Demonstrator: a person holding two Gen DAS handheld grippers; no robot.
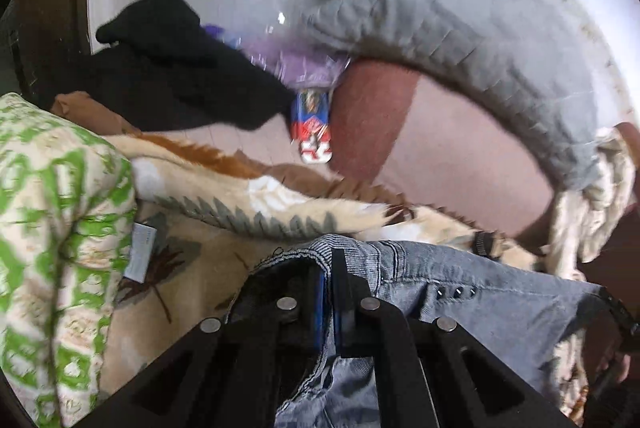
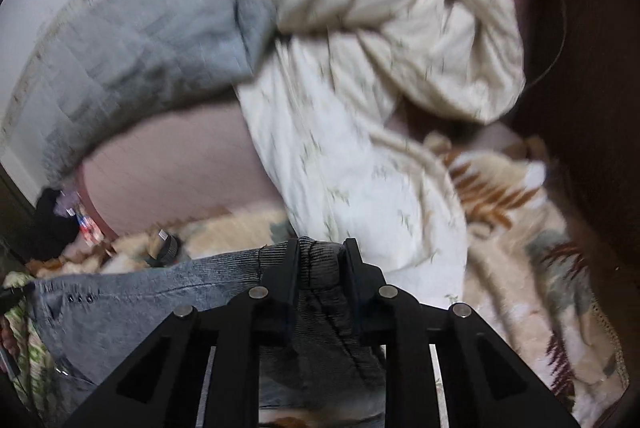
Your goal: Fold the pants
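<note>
The pants (image 1: pixel 460 292) are grey-blue denim with a ribbed waistband and small rivets. My left gripper (image 1: pixel 328 268) is shut on one end of the waistband, which stretches off to the right. My right gripper (image 2: pixel 322 256) is shut on the other end of the waistband of the pants (image 2: pixel 132 292), which stretch off to the left toward the other gripper. The pants hang between both grippers above a cream leaf-patterned blanket (image 1: pixel 224 236), which also shows in the right wrist view (image 2: pixel 540 268). Both views are motion-blurred.
A green-and-white patterned pillow (image 1: pixel 52 220) lies at left. Black clothing (image 1: pixel 180 76), a grey quilted cover (image 1: pixel 460 28) and a red-blue packet (image 1: pixel 314 124) lie behind. A crumpled cream sheet (image 2: pixel 380 68) and grey cover (image 2: pixel 152 40) lie ahead of the right gripper.
</note>
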